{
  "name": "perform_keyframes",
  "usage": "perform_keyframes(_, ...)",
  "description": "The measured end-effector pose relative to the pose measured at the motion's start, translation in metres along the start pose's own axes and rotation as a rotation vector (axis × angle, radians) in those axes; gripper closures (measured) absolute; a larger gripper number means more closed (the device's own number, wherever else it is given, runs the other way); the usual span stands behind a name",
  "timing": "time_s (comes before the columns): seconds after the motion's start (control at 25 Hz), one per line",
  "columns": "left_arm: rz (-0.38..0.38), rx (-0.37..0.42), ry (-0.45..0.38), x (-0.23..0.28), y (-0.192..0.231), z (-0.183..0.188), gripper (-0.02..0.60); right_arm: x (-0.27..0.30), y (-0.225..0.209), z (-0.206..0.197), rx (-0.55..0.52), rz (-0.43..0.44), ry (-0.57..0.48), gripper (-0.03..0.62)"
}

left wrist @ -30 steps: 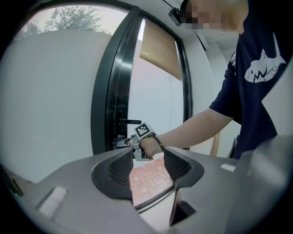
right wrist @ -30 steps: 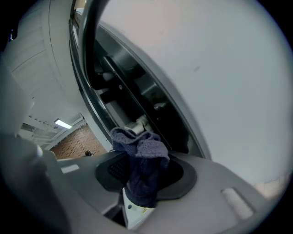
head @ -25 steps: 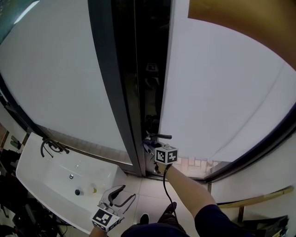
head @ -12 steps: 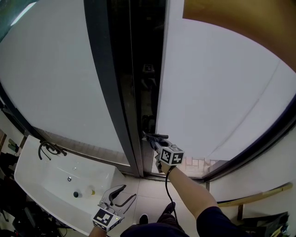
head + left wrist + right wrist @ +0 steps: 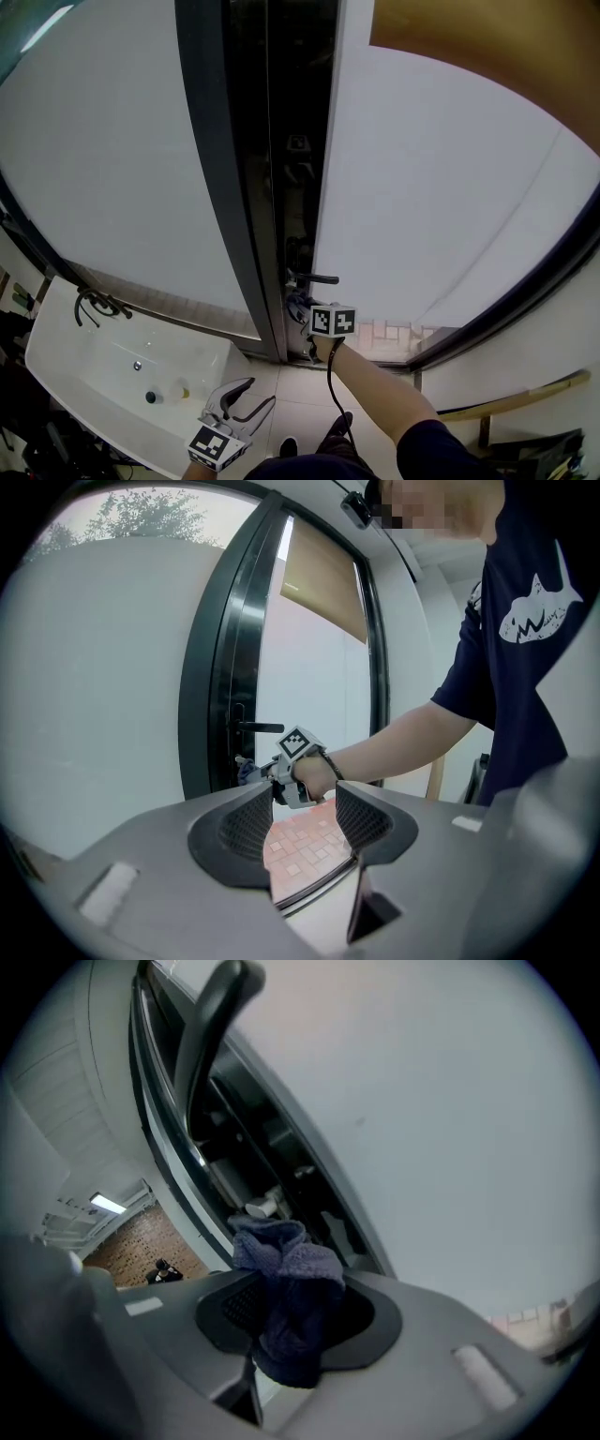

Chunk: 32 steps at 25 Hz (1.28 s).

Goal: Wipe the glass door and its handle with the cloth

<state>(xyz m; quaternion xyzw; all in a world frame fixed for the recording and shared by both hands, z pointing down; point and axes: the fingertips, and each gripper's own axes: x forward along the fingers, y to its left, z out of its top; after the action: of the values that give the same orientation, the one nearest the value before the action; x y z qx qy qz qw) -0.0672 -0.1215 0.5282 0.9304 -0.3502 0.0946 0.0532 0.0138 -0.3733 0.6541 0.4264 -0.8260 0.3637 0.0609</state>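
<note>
The door [image 5: 441, 206] fills most of what I see, a big pale frosted pane with a dark frame [image 5: 225, 187] running down its left edge. Low on my left lies a white basin [image 5: 56, 361] with a black tap [image 5: 94, 302]. My right arm [image 5: 375, 389] reaches forward to the dark edge of the door. There my right gripper [image 5: 302, 309] sits just under the black lever handle [image 5: 319, 278], near it but apart from it. Its jaws are closed on the cloth [image 5: 286, 1288], a bunched blue wad that fills the gap between them and bulges out past the tips toward the frame. I cannot tell whether the cloth touches the frame. From that gripper's own view the handle [image 5: 211, 1016] rises overhead at a slant. My left gripper [image 5: 239, 398] hangs low beside the basin, well apart from the door. Its jaws stand wide apart with nothing between them, and only reddish floor tiles [image 5: 305, 841] show through the gap.
</note>
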Motion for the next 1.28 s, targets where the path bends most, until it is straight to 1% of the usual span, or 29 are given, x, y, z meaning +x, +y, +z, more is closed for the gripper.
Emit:
perform_keyframes(0.08, 0.005, 0.000, 0.002, -0.001, 0.000, 0.000, 0.376, 0.016, 0.004, 0.001, 0.023, 0.008, 0.029, 0.457)
perform_keyframes(0.16, 0.016, 0.001, 0.002, -0.003, 0.002, 0.000, 0.376, 0.027, 0.004, 0.008, 0.055, 0.004, 0.035, 0.457)
perform_keyframes(0.32, 0.035, -0.011, 0.007, -0.005, 0.003, 0.001, 0.376, 0.030, 0.001, 0.016, 0.104, 0.003, 0.033, 0.457)
perform_keyframes(0.48, 0.037, -0.005, 0.006, -0.006, 0.004, -0.001, 0.376, 0.022, -0.001, 0.023, 0.180, 0.015, -0.040, 0.457)
perform_keyframes(0.72, 0.022, 0.004, -0.004, -0.004, 0.001, 0.001, 0.376, 0.009, -0.008, 0.027, 0.161, -0.005, -0.089, 0.459)
perform_keyframes(0.88, 0.015, -0.008, -0.002, -0.005, 0.001, 0.004, 0.376, -0.008, -0.020, 0.044, 0.206, -0.002, -0.192, 0.460)
perform_keyframes(1.04, 0.005, 0.006, 0.002, -0.004, 0.001, -0.004, 0.376, -0.024, -0.024, 0.057, 0.176, -0.017, -0.225, 0.459)
perform_keyframes(1.16, -0.012, 0.015, -0.010, -0.001, -0.005, 0.003, 0.376, -0.045, -0.025, 0.063, 0.189, -0.025, -0.287, 0.459)
perform_keyframes(1.2, -0.017, 0.017, -0.012, -0.001, -0.007, 0.004, 0.376, -0.053, -0.024, 0.062, 0.166, -0.036, -0.297, 0.459)
perform_keyframes(1.24, -0.019, 0.017, -0.011, -0.001, -0.008, 0.003, 0.376, -0.059, -0.023, 0.059, 0.110, -0.057, -0.294, 0.459)
perform_keyframes(1.28, -0.020, 0.015, -0.008, -0.002, -0.008, 0.001, 0.376, -0.063, -0.021, 0.054, 0.019, -0.085, -0.278, 0.459)
